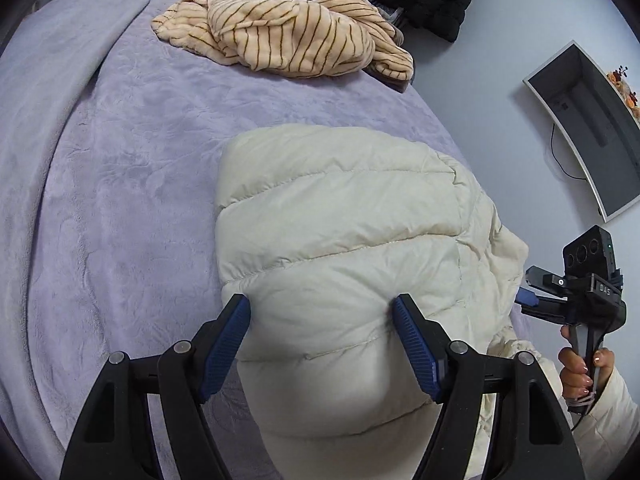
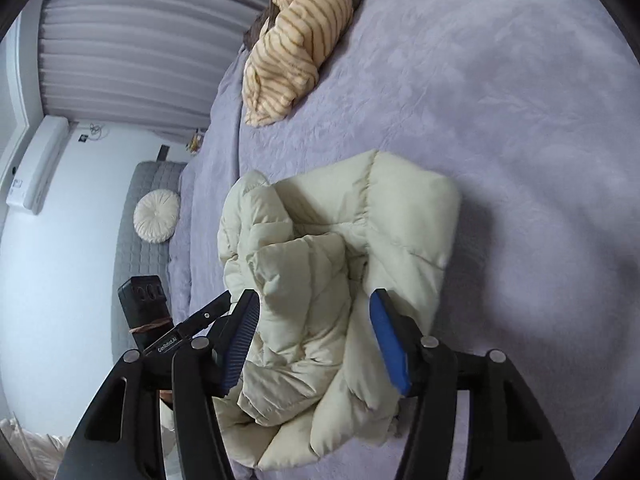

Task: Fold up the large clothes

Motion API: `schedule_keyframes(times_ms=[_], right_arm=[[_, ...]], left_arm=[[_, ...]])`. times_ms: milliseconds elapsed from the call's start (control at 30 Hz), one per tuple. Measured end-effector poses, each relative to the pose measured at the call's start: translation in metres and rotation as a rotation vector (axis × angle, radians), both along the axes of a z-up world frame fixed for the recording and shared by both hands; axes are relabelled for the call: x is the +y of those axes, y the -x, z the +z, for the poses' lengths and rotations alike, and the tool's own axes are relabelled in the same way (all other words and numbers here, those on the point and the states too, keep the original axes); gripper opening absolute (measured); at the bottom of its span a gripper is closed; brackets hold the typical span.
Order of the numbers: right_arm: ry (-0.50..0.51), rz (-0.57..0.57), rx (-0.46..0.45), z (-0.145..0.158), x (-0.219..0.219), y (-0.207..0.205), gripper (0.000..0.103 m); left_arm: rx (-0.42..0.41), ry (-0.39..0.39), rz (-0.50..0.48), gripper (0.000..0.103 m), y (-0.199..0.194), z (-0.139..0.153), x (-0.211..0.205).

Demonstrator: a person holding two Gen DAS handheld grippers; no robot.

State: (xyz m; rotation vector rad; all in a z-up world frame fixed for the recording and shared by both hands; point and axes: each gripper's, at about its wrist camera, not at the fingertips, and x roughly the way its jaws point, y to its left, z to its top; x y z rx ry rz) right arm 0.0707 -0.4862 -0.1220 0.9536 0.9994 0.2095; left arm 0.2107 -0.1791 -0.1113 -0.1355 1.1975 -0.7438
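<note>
Cream puffer jacket lies bundled on the lavender bed cover, partly folded: in the left wrist view its quilted top panel looks smooth and squared, while the right wrist view shows the nearer side bunched into loose overlapping folds, with a sleeve-like roll lying on top. The bundle's long axis runs away from both cameras, toward the far end of the bed. The left gripper points steeply down over the near end of the smooth panel, its blue pads spread wide on either side of a puffed section, apparently not pinching it. The right gripper hovers over the rumpled side, jaws apart, with crumpled fabric between them but no clear pinch. Judging by this, the right hand is nearer the part that needs tidying, and the next move turns on catching that loose edge and carrying it across toward the smooth panel. A striped beige garment sits crumpled well beyond, unfolded.
</note>
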Motion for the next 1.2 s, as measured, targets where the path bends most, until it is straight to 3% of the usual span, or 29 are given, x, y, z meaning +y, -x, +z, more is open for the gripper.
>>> schedule_keyframes(times_ms=[100, 133, 167, 267, 467, 533, 633, 733, 800, 833, 867, 1033, 1133, 1200], right_arm=[[0.043, -0.074, 0.08, -0.01, -0.017, 0.006, 0.06], [0.042, -0.094, 0.117, -0.019, -0.021, 0.004, 0.051], [0.031, -0.104, 0.151, -0.03, -0.022, 0.001, 0.035], [-0.022, -0.079, 0.192, -0.059, -0.015, -0.015, 0.015], [0.018, 0.097, 0.073, -0.062, 0.024, -0.081, 0.009], [0.094, 0.093, 0.153, -0.075, 0.027, -0.096, 0.009], [0.091, 0.05, 0.191, -0.075, 0.024, -0.093, 0.009], [0.11, 0.026, 0.217, -0.058, 0.014, -0.076, 0.015], [0.131, -0.001, 0.217, -0.043, 0.002, -0.06, 0.035], [0.134, -0.018, 0.212, -0.035, -0.005, -0.051, 0.062], [0.141, -0.041, 0.203, -0.026, -0.01, -0.041, 0.079], [0.115, -0.062, 0.129, 0.018, -0.014, -0.011, 0.079], [0.199, -0.024, 0.23, 0.016, 0.0, -0.009, 0.079], [0.143, -0.018, 0.292, 0.001, 0.003, -0.007, 0.08]], left_arm=[[0.007, 0.004, -0.005, 0.074, -0.005, 0.0, 0.007], [0.008, 0.005, -0.009, 0.074, -0.005, 0.0, 0.007], [0.009, 0.008, -0.013, 0.074, -0.006, 0.0, 0.007], [0.003, 0.007, -0.038, 0.074, -0.003, 0.0, 0.002], [-0.049, -0.027, -0.074, 0.075, 0.007, 0.001, -0.016], [-0.083, -0.055, -0.086, 0.075, 0.011, 0.005, -0.024], [-0.108, -0.102, -0.098, 0.078, 0.013, 0.005, -0.032], [-0.129, -0.128, -0.113, 0.078, 0.017, 0.005, -0.034], [-0.127, -0.127, -0.11, 0.078, 0.017, 0.006, -0.034], [-0.123, -0.125, -0.108, 0.078, 0.015, 0.006, -0.033], [-0.122, -0.123, -0.108, 0.078, 0.014, 0.007, -0.033], [-0.117, -0.124, -0.103, 0.078, 0.012, 0.007, -0.031], [-0.118, -0.125, -0.106, 0.078, 0.012, 0.009, -0.031], [-0.135, -0.141, -0.124, 0.078, 0.015, 0.01, -0.033]])
